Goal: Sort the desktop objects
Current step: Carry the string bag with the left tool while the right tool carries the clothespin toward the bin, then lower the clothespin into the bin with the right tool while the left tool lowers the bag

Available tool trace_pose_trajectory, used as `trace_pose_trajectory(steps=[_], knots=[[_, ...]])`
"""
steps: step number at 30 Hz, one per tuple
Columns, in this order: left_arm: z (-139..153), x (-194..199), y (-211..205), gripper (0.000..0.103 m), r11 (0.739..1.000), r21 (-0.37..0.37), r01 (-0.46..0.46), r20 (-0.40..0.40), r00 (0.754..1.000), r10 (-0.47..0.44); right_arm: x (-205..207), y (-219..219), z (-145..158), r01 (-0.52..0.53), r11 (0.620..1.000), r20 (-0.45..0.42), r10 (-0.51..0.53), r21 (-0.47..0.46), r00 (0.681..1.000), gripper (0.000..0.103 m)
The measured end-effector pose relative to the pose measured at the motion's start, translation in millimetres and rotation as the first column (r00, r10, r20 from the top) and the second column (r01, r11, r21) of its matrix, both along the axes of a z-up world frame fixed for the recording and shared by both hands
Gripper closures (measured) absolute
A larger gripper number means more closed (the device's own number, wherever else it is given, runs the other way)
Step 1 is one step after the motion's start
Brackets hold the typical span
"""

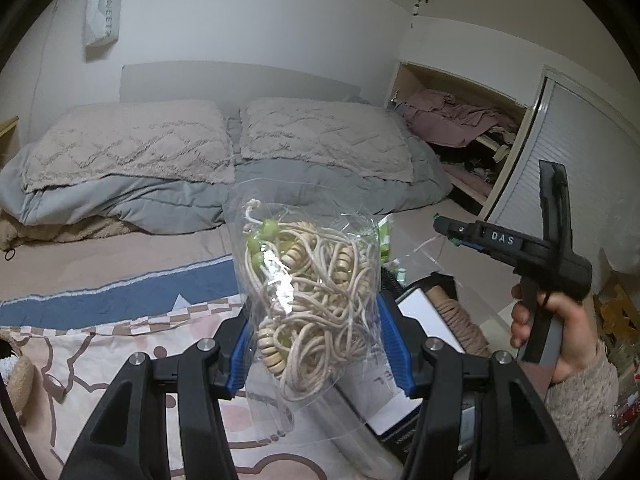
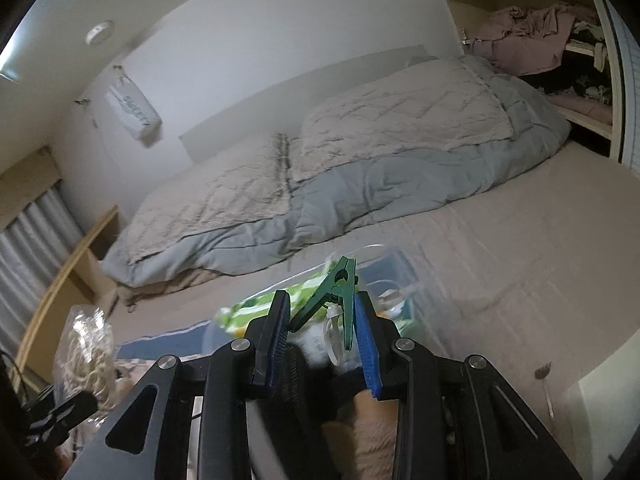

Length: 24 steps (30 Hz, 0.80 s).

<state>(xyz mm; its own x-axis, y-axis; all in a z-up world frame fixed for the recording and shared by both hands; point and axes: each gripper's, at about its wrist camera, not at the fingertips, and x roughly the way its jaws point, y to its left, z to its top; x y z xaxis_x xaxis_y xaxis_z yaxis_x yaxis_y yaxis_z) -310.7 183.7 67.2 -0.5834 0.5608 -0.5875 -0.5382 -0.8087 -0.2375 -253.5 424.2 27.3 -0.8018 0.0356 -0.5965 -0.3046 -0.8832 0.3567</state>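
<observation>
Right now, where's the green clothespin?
Right wrist view, centre: green clothespin pinched in the right claw, above the clear plastic bin on the bed.

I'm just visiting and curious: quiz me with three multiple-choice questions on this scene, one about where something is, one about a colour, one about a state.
1. Where is the clear bag of cord and beads?
A. Between the left gripper's pads
B. Lying on the pillows
C. On the closet shelf

2. What colour is the clothespin in the right gripper?
A. Red
B. Green
C. Yellow

3. What state is the right gripper in?
A. Wide open and empty
B. Resting flat on the bed
C. Closed on the clothespin

Answers:
1. A, the blue pads press the bag's sides.
2. B, it is dark green in the right wrist view.
3. C, the clothespin sits pinched between its pads.
</observation>
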Motion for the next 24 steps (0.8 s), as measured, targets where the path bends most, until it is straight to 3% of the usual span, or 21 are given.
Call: trace_pose_trajectory(steps=[6, 7, 8, 9, 16, 22, 24], knots=[[-5.3, -12.6, -7.7, 0.047, 0.999, 0.028, -0.018, 0.028, 0.999, 0.017, -18.2, 9.7, -26.8, 0.020, 0.998, 0.103, -0.014, -0.052, 0.995, 0.069], [-5.1, -12.9, -7.5, 0.047, 0.999, 0.034, -0.014, 0.027, 1.000, 0.013, -19.9, 11.6, -28.6, 0.018, 0.998, 0.108, -0.011, -0.064, 0.994, 0.064], [-4.9, -12.6, -7.0, 0.047, 0.999, 0.040, -0.008, 0.024, 1.000, 0.007, -20.4, 12.8, -29.1, 0.014, 0.997, 0.106, -0.007, -0.071, 0.994, 0.043], [-4.9, -12.0, -5.9, 0.047, 0.999, 0.047, -0.002, 0.022, 1.000, 0.001, -18.1, 14.4, -27.5, 0.014, 0.997, 0.093, -0.008, -0.073, 0.996, 0.031], [-7.4, -8.4, 19.6, 0.047, 0.999, 0.029, 0.034, 0.040, 0.999, -0.035, 3.7, 30.5, 1.9, 0.041, 0.993, -0.009, -0.043, -0.108, 0.999, 0.031], [2.6, -22.3, 65.3, 0.047, 0.993, 0.081, 0.087, 0.110, 0.989, -0.096, 21.6, 37.6, 21.8, 0.054, 0.987, -0.062, -0.064, -0.150, 0.996, 0.031], [6.6, -27.3, 85.7, 0.047, 0.993, 0.065, 0.103, 0.117, 0.987, -0.110, 28.4, 40.2, 29.4, 0.050, 0.987, -0.075, -0.062, -0.150, 0.995, 0.031]])
